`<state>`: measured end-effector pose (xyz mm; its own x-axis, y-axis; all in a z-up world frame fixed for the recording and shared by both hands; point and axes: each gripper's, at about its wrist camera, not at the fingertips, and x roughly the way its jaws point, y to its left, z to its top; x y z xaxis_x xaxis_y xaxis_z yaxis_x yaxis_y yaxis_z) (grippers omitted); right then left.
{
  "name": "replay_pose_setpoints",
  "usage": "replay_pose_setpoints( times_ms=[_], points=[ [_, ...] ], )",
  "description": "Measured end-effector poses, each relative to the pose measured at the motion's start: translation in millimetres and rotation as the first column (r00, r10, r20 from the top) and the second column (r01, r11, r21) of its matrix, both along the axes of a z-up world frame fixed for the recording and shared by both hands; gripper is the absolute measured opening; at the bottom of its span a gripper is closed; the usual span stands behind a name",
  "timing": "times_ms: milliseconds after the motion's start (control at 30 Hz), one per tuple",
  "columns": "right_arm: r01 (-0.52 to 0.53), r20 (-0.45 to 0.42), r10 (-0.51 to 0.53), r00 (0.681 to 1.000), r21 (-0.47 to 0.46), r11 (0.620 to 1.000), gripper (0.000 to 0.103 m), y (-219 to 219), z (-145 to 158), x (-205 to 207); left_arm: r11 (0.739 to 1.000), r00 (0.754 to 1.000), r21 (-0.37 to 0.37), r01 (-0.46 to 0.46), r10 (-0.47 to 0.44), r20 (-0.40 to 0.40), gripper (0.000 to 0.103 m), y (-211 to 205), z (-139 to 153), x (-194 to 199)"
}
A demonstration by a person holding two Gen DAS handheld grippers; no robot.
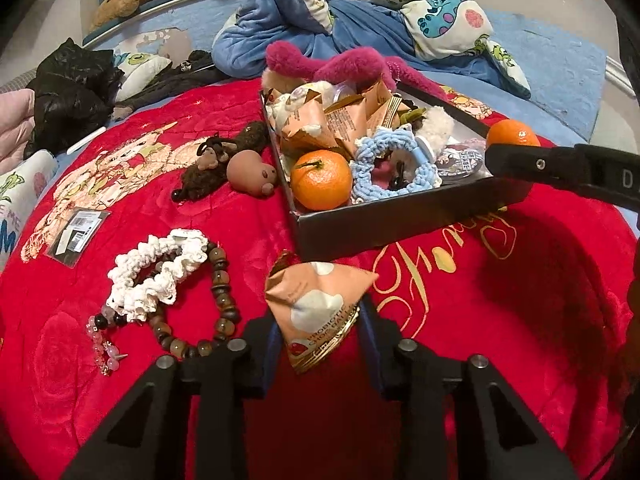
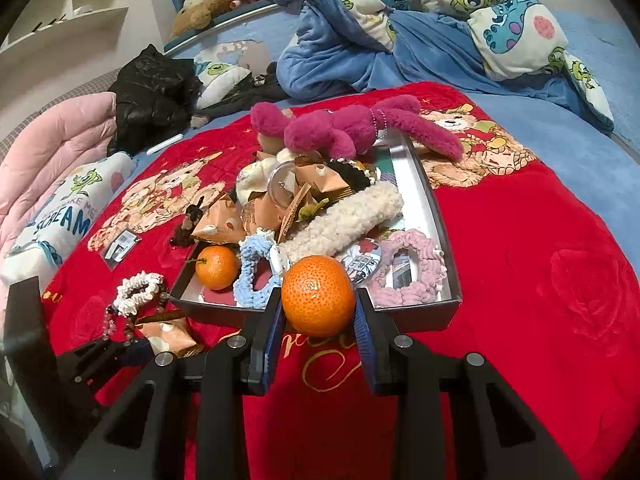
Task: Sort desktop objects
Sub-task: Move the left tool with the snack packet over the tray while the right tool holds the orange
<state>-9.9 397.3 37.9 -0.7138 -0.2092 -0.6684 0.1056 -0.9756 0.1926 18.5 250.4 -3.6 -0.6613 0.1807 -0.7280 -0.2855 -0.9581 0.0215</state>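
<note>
A black box (image 1: 360, 224) on the red blanket holds snack packets, scrunchies, a tangerine (image 1: 321, 179) and a pink plush. My left gripper (image 1: 318, 334) is shut on a triangular orange snack packet (image 1: 316, 304), just in front of the box's near wall. My right gripper (image 2: 318, 312) is shut on a second tangerine (image 2: 318, 295), held at the box's (image 2: 412, 312) near edge; it shows in the left wrist view (image 1: 513, 133) beside the box's right corner. The packet also shows in the right wrist view (image 2: 168, 336).
On the blanket left of the box lie a white scrunchie (image 1: 160, 276), a brown bead bracelet (image 1: 216, 312), a pink bead bracelet (image 1: 104, 340), a brown toy (image 1: 250, 172), a dark plush (image 1: 216, 164) and a small black card (image 1: 78, 236). Bedding is piled behind.
</note>
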Motion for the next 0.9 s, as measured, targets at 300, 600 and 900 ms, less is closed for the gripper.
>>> replay_pose_setpoints(
  times_ms=[300,600,900],
  points=[
    [0.005,-0.005,-0.005,1.0,0.001,1.0,0.032,1,2,1,1.0,1.0,0.008,-0.016,0.016,-0.012,0.03,-2,4,2],
    [0.006,-0.023,-0.006,1.0,-0.006,1.0,0.032,-3,9,0,0.999,0.999,0.039,-0.014,0.016,-0.045,0.03,-3,18,7],
    [0.039,-0.068,-0.042,0.997,-0.047,0.998,0.032,5,26,3,0.997,0.996,0.082,0.016,-0.008,-0.094,0.03,1,51,10]
  ],
)
